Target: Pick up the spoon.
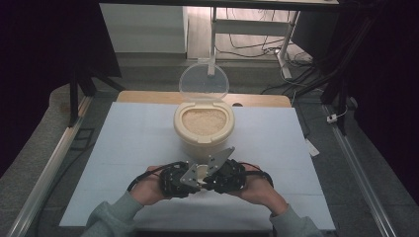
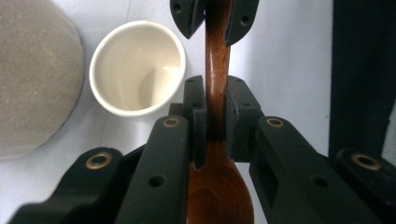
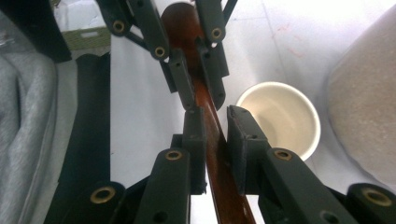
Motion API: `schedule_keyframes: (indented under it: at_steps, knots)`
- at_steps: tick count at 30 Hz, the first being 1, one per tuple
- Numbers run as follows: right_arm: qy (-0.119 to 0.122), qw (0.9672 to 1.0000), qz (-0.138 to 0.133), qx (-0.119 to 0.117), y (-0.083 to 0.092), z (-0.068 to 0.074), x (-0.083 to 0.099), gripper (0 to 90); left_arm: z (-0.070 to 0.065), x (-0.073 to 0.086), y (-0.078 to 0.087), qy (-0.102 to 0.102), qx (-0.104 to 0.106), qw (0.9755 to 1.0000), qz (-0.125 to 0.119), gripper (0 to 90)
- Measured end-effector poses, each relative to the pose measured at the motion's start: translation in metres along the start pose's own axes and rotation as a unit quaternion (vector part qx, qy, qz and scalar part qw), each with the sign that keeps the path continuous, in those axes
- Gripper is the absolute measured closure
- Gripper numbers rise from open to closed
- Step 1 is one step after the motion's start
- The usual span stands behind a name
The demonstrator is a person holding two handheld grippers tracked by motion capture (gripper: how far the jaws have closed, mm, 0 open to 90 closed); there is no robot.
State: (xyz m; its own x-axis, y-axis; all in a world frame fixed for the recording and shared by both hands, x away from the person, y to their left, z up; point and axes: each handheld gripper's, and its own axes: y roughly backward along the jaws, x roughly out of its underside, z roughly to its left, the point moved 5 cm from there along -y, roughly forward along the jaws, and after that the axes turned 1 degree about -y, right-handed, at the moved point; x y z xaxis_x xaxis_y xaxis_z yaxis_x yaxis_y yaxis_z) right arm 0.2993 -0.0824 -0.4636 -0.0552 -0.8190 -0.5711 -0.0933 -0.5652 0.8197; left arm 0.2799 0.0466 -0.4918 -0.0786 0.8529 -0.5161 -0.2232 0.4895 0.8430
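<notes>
While both grippers meet at the near edge, the left gripper (image 2: 216, 105) clamps the wooden spoon (image 2: 217, 79) by its neck and the right gripper (image 3: 211, 123) closes on its handle, seemingly a handover beside the empty cup (image 2: 137, 67), just near of the open rice container (image 1: 203, 123).

You're at a lab-style recording bench, not a kitchen. A pale blue-white mat (image 1: 133, 143) covers a light wooden tabletop (image 1: 148, 96), with metal rails (image 1: 47, 168) down the lower left and lower right of the frame. Black curtains (image 1: 34, 49) close off both sides. At the top, loose black cables (image 1: 257, 47) lie on the grey floor around a white metal desk frame (image 1: 247, 27).
</notes>
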Motion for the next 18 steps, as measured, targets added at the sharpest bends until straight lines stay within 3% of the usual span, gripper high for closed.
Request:
schedule_keyframes:
  at_steps: [3, 5, 7, 8, 9, 12, 15, 17, 18]
  knots:
    - [-0.008, 0.9998, -0.015, 0.009, 0.001, -0.003, -0.001, 75.9, 0.002, 0.001, 0.001, 0.008, -0.013, 0.9999, -0.002, 80.0]
    - [-0.036, 0.9976, -0.055, 0.022, 0.007, -0.007, -0.003, 70.2, 0.006, 0.003, 0.002, 0.014, -0.023, 0.9996, 0.000, 80.0]
    - [-0.056, 0.9943, -0.080, 0.044, 0.013, -0.012, -0.004, 68.0, 0.009, 0.004, 0.004, 0.024, -0.032, 0.9992, -0.005, 80.0]
    - [-0.066, 0.9919, -0.092, 0.057, 0.016, -0.014, -0.003, 62.6, 0.010, 0.004, 0.005, 0.030, -0.038, 0.9988, -0.009, 80.0]
    - [-0.066, 0.9919, -0.092, 0.057, 0.016, -0.014, -0.003, 62.6, 0.011, 0.004, 0.006, 0.035, -0.043, 0.9984, -0.014, 80.0]
    - [-0.089, 0.9840, -0.138, 0.069, 0.026, -0.017, -0.001, 54.6, 0.014, 0.005, 0.011, 0.050, -0.060, 0.9966, -0.025, 79.9]
    - [-0.120, 0.9731, -0.173, 0.094, 0.039, -0.019, 0.002, 51.3, 0.018, 0.007, 0.013, 0.062, -0.073, 0.9949, -0.031, 79.9]
    - [-0.147, 0.9629, -0.197, 0.112, 0.047, -0.022, 0.008, 49.1, 0.019, 0.008, 0.015, 0.069, -0.081, 0.9937, -0.036, 79.9]
    - [-0.147, 0.9629, -0.197, 0.112, 0.047, -0.022, 0.008, 49.1, 0.020, 0.008, 0.015, 0.072, -0.085, 0.9931, -0.039, 79.9]
